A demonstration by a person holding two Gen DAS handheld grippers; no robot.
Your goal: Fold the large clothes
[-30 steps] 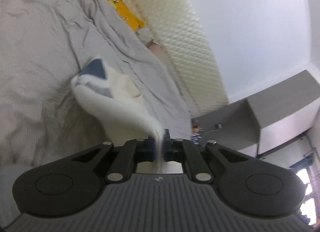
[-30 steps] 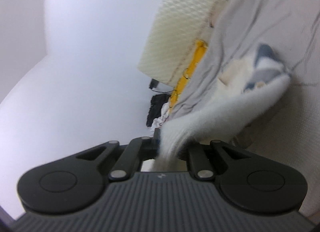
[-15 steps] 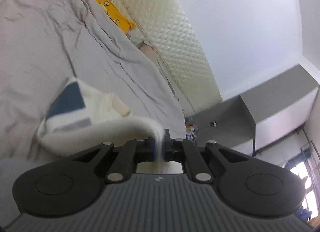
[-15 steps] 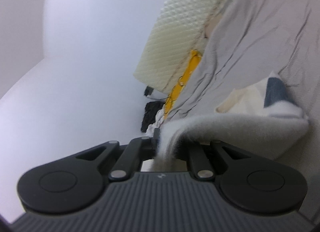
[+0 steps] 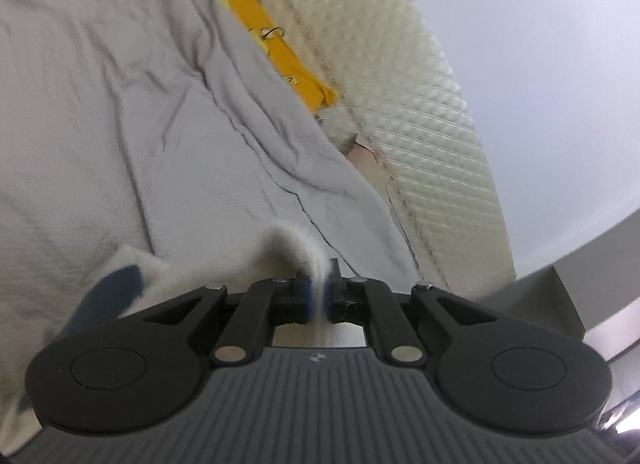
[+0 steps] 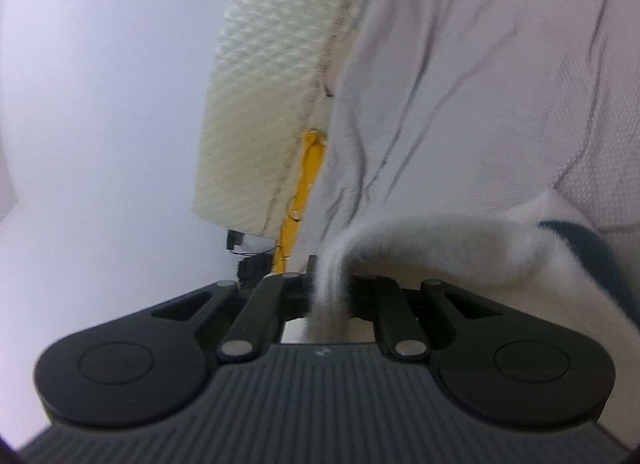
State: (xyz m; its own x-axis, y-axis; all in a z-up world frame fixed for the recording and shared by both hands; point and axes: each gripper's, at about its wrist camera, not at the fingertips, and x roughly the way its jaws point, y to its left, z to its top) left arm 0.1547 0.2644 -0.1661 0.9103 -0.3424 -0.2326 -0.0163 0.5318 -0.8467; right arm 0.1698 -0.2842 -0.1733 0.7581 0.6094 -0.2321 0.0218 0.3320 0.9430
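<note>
A fluffy white garment with a dark blue patch lies low over the grey bed sheet. My left gripper is shut on an edge of the garment, which runs off to the left. In the right wrist view my right gripper is shut on another edge of the same garment, which spreads to the right with its blue stripe. Most of the garment is hidden behind the gripper bodies.
A cream quilted headboard stands along the far edge of the bed, also in the right wrist view. A yellow cloth lies between sheet and headboard. A grey cabinet is at the right. Dark objects sit beyond the bed.
Both grippers have moved forward toward the headboard, still holding the garment. The garment has dropped lower in both views and now lies mostly under the grippers.
</note>
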